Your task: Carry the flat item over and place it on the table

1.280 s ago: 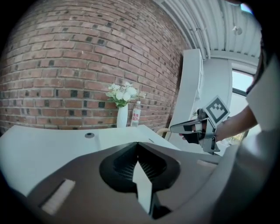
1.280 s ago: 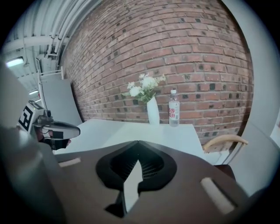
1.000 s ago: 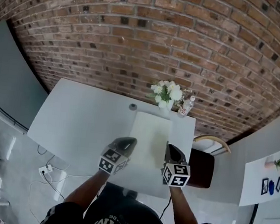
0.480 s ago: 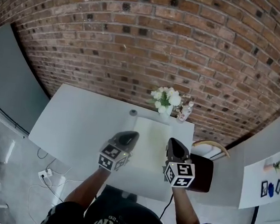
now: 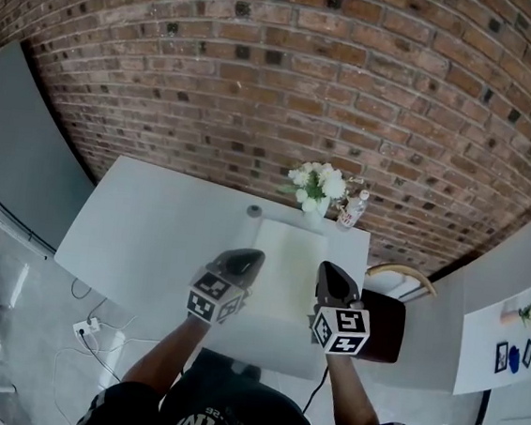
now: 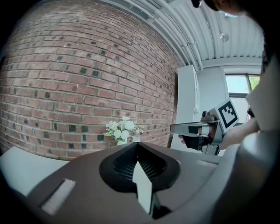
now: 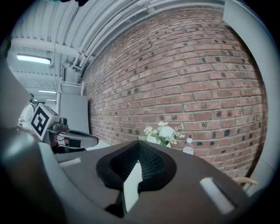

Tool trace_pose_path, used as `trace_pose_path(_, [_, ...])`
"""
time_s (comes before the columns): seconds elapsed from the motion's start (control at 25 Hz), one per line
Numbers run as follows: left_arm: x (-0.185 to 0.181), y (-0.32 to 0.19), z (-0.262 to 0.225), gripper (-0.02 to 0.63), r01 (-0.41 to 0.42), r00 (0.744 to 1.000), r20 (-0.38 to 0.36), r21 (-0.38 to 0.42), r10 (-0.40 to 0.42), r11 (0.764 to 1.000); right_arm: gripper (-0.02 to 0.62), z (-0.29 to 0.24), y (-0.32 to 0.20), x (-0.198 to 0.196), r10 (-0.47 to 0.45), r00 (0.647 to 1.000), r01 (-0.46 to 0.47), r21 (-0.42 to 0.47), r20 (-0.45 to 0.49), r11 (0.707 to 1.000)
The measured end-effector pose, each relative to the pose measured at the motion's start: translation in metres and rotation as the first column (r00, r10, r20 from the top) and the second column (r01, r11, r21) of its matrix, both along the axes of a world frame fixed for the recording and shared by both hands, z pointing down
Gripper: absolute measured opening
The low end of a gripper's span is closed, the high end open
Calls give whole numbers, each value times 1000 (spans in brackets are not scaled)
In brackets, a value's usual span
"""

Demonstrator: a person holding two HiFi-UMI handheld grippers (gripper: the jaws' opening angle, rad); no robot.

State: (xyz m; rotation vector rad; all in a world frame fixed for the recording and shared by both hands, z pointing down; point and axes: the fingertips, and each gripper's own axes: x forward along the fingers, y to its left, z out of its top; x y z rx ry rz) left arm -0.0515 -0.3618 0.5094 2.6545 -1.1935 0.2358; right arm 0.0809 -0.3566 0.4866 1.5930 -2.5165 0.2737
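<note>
A white table [image 5: 150,232] is standing against a red brick wall [image 5: 279,86], and both grippers are hanging over its near edge. Ahead of the grippers, at the far edge by the wall, white flowers [image 5: 315,186] are standing with a small clear bottle [image 5: 349,209] just beside them, and a small grey thing [image 5: 253,211] (too small to name) is lying ahead of the left gripper [image 5: 249,257]. A dark chair [image 5: 382,318] is standing just outside the right gripper [image 5: 327,272]. The floor [image 5: 40,296] beyond the left gripper is looking pale and glossy, and a white ribbed ceiling [image 6: 210,39] is showing above.

The sheet [image 5: 286,266] is stretching between the two grippers and away from them toward the flowers. It is looking flat, thin and rectangular, a creamy white that is slightly warmer than the table. Whether it is touching the table, I cannot tell.

Both grippers are pressing their jaws together on its side edges. In the left gripper view, a white sliver of the sheet [image 6: 142,183] is sitting pinched between the dark ribbed pads [image 6: 124,159]. In the right gripper view, the sheet [image 7: 131,186] is showing in the same way.
</note>
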Motion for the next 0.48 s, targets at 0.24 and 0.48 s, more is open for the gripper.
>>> trace_pose_path(0.24, [2,0,2,8,-7,1000,-1,-5,7,1000,-2,2,1,1,0,1000,0,-2,-2,1000])
trace_pose_path(0.48, [-4,4,10,8,-8,1000,17,-21,9,1000,-2,7,5,-9,-21,1000,21,-8,-1,1000])
